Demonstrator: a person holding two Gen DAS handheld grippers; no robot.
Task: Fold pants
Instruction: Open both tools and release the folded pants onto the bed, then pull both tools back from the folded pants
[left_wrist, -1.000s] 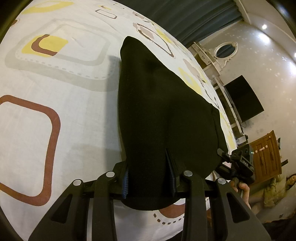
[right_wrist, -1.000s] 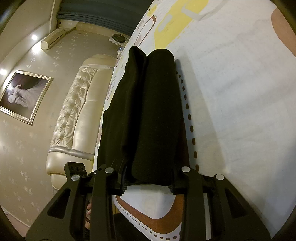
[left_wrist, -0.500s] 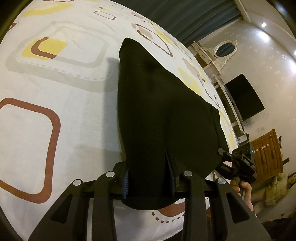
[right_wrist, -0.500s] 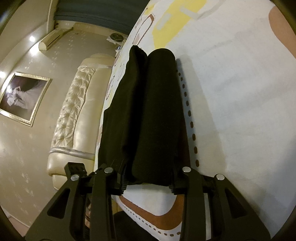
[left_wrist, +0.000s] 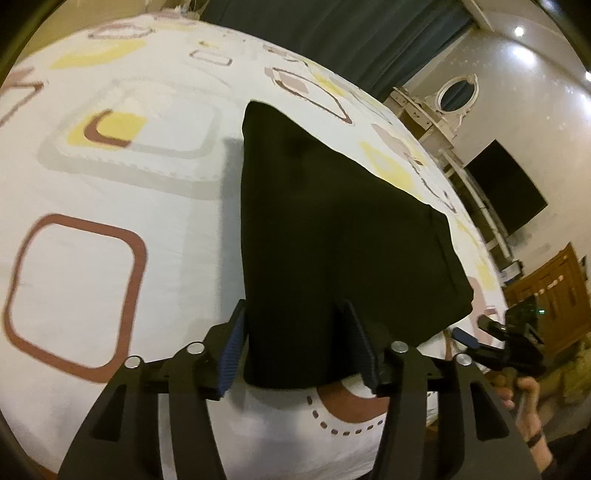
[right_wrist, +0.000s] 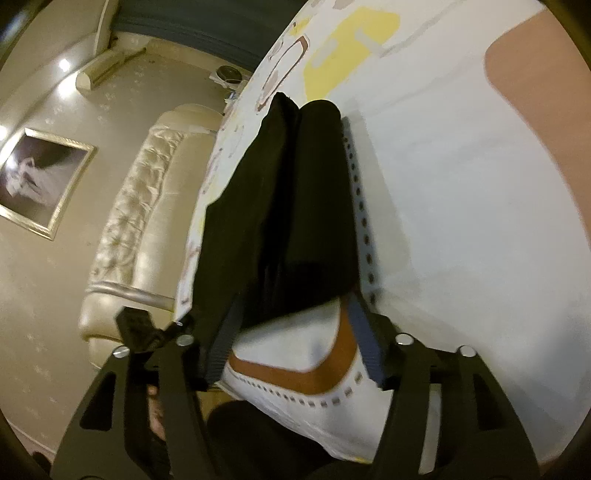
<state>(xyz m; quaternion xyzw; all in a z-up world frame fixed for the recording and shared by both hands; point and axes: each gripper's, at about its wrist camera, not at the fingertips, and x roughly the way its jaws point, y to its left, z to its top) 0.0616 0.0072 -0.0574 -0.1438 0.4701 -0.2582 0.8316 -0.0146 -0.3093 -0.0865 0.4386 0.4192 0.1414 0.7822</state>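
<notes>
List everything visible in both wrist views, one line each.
pants: one, black, folded on the bed, near edge between the left jaws
bedsheet: one, white with brown, yellow and grey squares, under the pants
headboard: one, cream tufted, left in the right view
framed picture: one, gold frame, on the wall
curtain: one, dark teal, behind the bed
TV: one, black, wall at right
oval mirror: one, white frame
wooden cabinet: one, brown
left gripper: black, jaws apart around the pants edge
right gripper: black, jaws open

No legible text, label, brand, number or sign appears in either wrist view; the patterned bedsheet (left_wrist: 110, 221) ahead of the fingers carries only abstract shapes.
</notes>
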